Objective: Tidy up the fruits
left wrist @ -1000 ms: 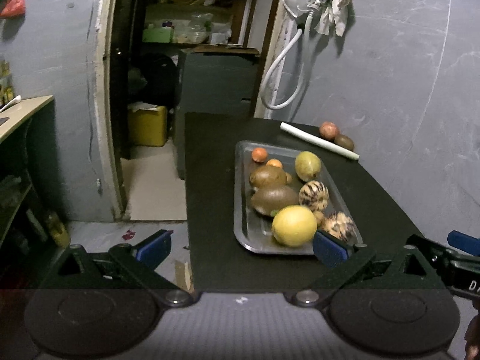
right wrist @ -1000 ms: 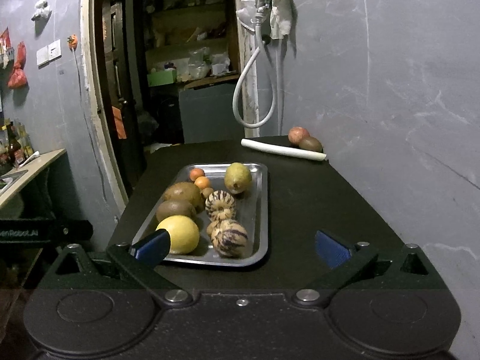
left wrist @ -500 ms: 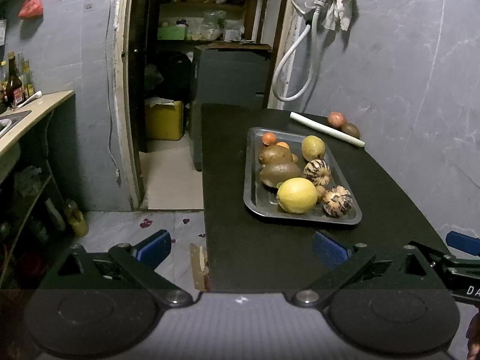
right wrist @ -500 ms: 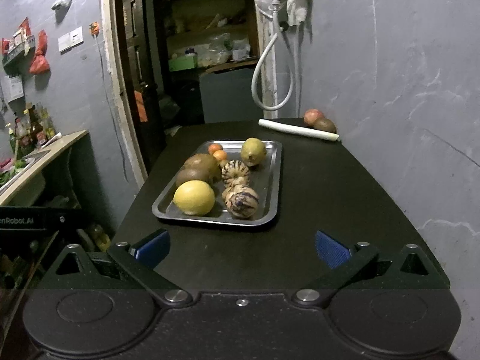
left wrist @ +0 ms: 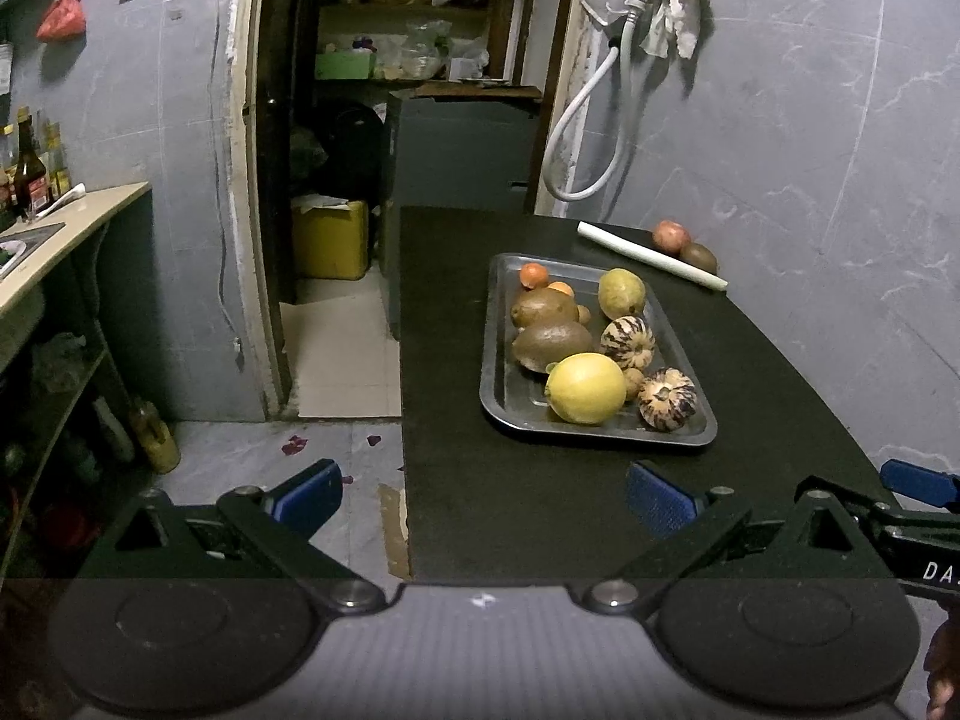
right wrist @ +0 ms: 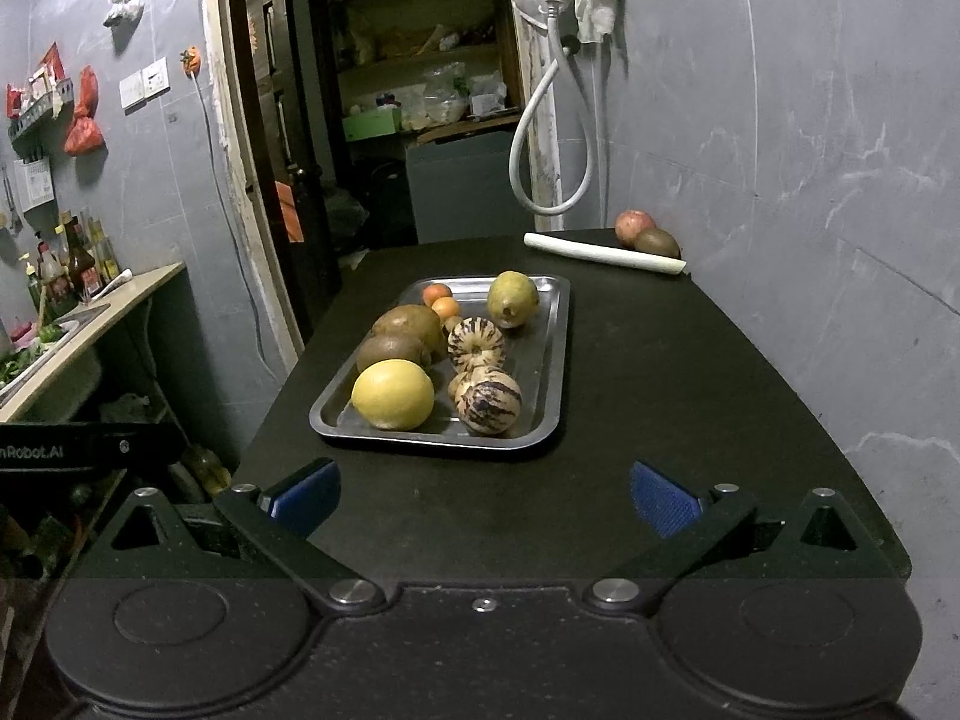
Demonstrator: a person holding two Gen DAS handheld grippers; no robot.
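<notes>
A metal tray (left wrist: 498, 384) (right wrist: 552, 354) sits on the black table (left wrist: 456, 480) (right wrist: 690, 396). It holds a yellow citrus (left wrist: 585, 388) (right wrist: 393, 393), two brown fruits (left wrist: 552, 343), two striped melons (left wrist: 666, 399) (right wrist: 487, 399), a yellow-green fruit (left wrist: 621, 293) (right wrist: 512, 298) and small orange fruits (left wrist: 533, 274). My left gripper (left wrist: 483, 495) is open and empty, over the table's near left edge. My right gripper (right wrist: 483, 495) is open and empty, above the table in front of the tray.
A white tube (left wrist: 651, 254) (right wrist: 603, 252) lies at the table's far right, with a red fruit (left wrist: 671, 234) (right wrist: 635, 226) and a brown fruit (left wrist: 698, 256) (right wrist: 657, 242) behind it by the wall. A counter (left wrist: 54, 228) with bottles stands at left. A doorway opens behind the table.
Both grippers have pulled back and risen away from the tray, which now looks smaller and farther. Both stay open and empty. The fruits have not moved.
</notes>
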